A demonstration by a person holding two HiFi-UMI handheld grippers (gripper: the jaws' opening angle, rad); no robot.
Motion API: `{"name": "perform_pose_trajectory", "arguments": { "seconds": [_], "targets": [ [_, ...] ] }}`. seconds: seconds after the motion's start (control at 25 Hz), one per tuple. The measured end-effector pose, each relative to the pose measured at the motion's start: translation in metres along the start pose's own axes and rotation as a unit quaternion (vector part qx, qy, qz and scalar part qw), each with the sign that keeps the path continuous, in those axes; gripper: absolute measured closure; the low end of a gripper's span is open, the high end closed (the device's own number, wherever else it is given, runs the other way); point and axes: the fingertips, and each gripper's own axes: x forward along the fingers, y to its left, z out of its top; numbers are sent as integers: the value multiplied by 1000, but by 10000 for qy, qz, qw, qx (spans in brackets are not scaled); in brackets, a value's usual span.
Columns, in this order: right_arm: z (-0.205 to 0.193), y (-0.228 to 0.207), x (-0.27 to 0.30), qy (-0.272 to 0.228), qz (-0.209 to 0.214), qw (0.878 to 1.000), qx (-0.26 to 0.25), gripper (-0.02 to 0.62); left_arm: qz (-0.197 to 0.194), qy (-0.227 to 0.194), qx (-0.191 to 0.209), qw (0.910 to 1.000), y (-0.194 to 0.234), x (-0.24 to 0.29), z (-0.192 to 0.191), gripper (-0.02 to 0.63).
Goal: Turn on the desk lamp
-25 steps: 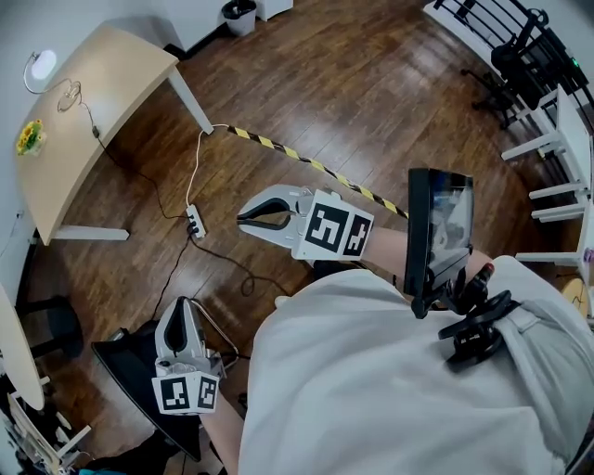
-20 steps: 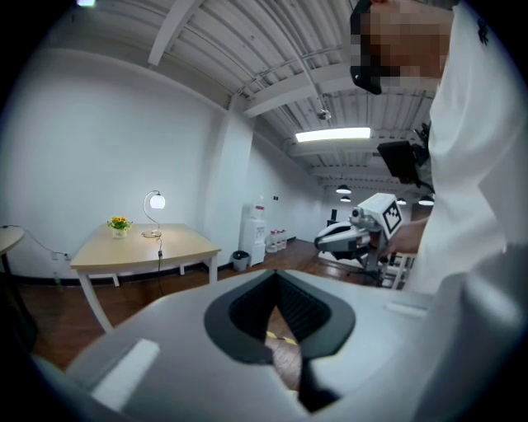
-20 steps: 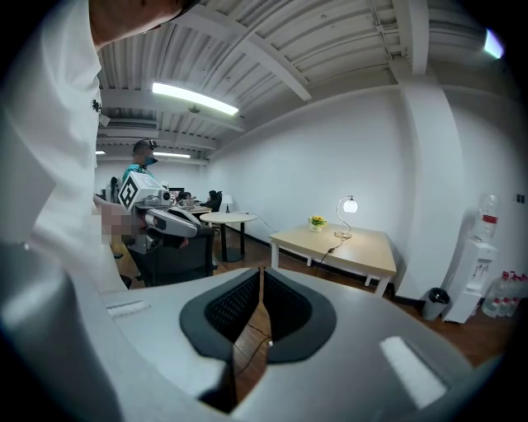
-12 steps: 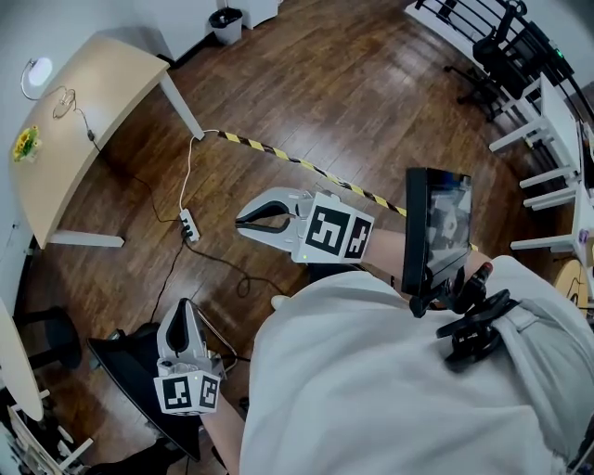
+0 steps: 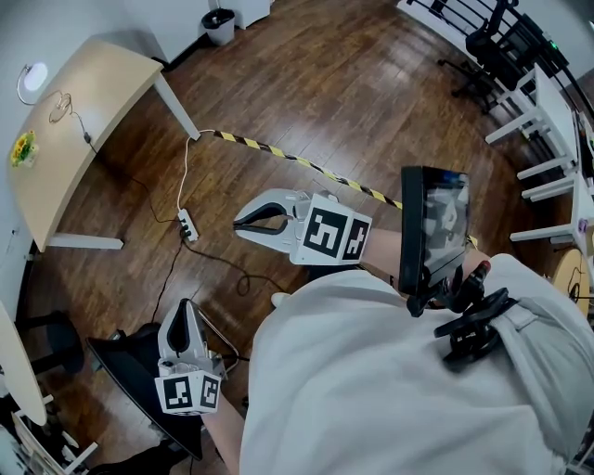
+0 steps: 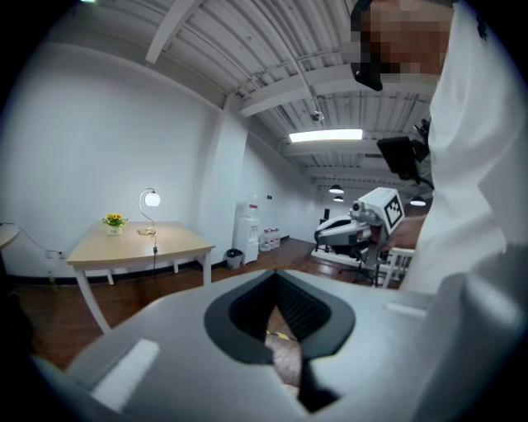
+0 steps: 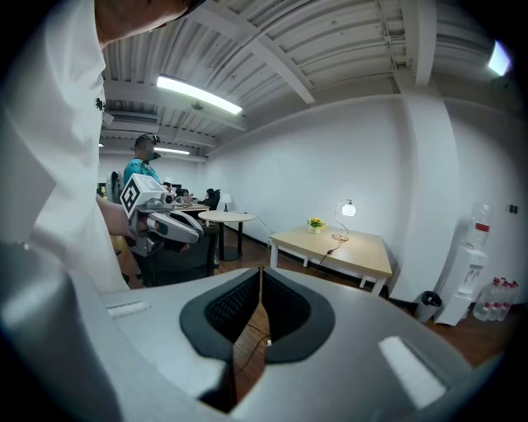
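Both hand-held tools are closed and empty. The left gripper (image 5: 184, 308) hangs low by the person's side, its dark ribbed pads brought together to a thin slit with nothing between them. It is above a black chair (image 5: 130, 366). The right gripper (image 5: 238, 223) is held out in front of the person's white shirt (image 5: 371, 390), its curved jaws meeting at the tips, likewise gripping nothing and touching nothing.

The slim desk lamp with a round white shade (image 5: 35, 76) stands at the far end of a pale wooden table with white legs (image 5: 88, 121), well apart from both grippers. Its shade glows bright against the white wall. Just beside it sits a small pot of yellow flowers (image 5: 23, 148). The lamp's cord runs over the table top towards its edge.

The floor is dark brown wooden boards (image 5: 316, 83). A strip of yellow-and-black striped tape (image 5: 306, 165) crosses it, and a white power strip (image 5: 187, 225) lies near the table's leg with cables trailing from it. A black bin (image 5: 218, 20) stands by the wall, and a dark flat screen (image 5: 434, 227) is mounted at the person's chest.
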Motion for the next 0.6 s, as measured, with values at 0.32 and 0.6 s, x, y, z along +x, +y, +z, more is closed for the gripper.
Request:
{"name": "perform_pose_trajectory", "arguments": {
  "seconds": [0.32, 0.6],
  "targets": [
    [-2, 4, 8, 53, 64, 10000, -35, 589, 65, -7, -31, 10000, 7, -4, -3, 586],
    [-2, 1, 14, 100, 144, 9998, -64, 589, 133, 16, -81, 9999, 11, -2, -5, 586]
  ]
}}
